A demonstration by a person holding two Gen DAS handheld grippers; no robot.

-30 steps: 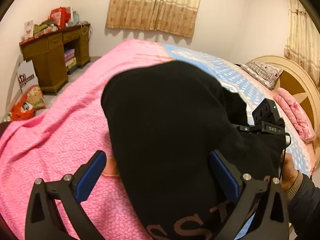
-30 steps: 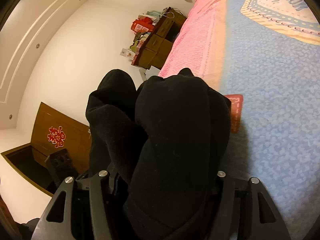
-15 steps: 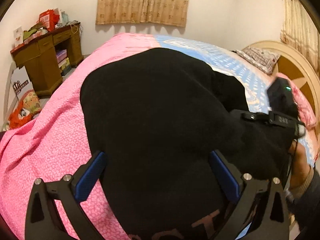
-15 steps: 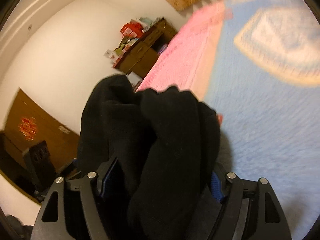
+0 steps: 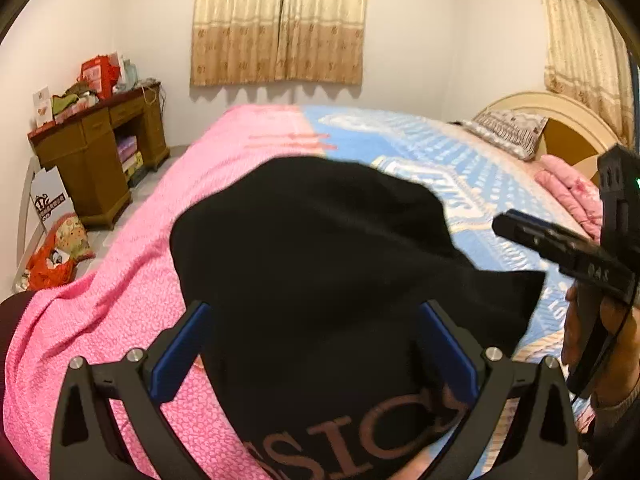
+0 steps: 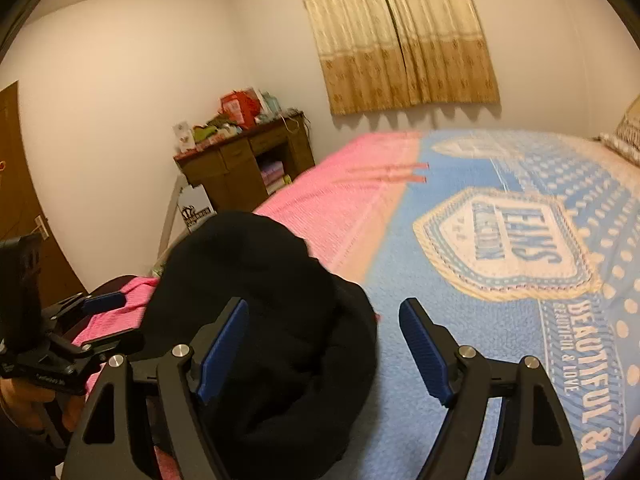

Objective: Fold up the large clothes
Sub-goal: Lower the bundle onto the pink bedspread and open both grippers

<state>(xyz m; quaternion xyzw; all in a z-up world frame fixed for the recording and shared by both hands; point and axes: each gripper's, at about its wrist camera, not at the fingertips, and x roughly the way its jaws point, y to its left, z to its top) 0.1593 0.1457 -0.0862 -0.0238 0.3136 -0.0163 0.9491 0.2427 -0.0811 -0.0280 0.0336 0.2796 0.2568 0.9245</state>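
- Black garment [image 5: 320,248] is seen bunched on the bed [image 6: 460,320], over pink blanket [image 5: 120,312] and blue cover.
- Left gripper [image 5: 316,344] is spread wide, cloth draped between its fingers; grip cannot be told.
- Right gripper [image 6: 324,344] is held wide open, gripping nothing.

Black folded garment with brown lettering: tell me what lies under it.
The black garment rests on the pink blanket and blue patterned bedspread. Their seam beneath is covered.
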